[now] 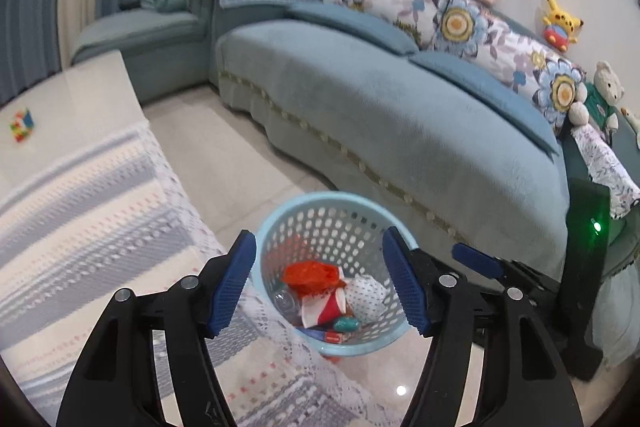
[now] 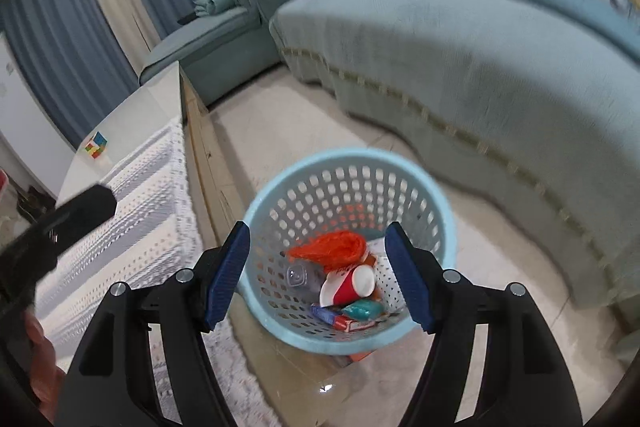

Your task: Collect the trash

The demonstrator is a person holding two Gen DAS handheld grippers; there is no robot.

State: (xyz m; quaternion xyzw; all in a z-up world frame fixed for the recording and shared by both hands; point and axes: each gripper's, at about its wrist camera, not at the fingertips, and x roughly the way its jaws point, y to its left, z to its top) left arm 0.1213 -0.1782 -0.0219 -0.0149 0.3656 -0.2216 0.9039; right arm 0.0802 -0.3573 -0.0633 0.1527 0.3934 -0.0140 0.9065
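Observation:
A light blue perforated basket (image 1: 304, 203) (image 2: 280, 187) stands on the tiled floor beside the table. Inside lie an orange crumpled bag (image 1: 310, 273) (image 2: 332, 247), a red and white paper cup (image 1: 326, 309) (image 2: 348, 287), a clear plastic bottle (image 2: 298, 277), a teal wrapper (image 2: 362, 309) and a red and blue packet (image 2: 340, 321). My left gripper (image 1: 322, 285) is open and empty, above the basket. My right gripper (image 2: 320, 277) is open and empty, also above the basket. The right gripper's blue finger (image 1: 478, 261) shows in the left wrist view.
A table with a striped lace cloth (image 1: 80, 211) (image 2: 132, 195) stands left of the basket, with a colourful cube (image 1: 22, 125) (image 2: 96, 145) on its bare end. A teal sofa (image 1: 400, 115) (image 2: 460, 47) with cushions and plush toys runs behind and to the right.

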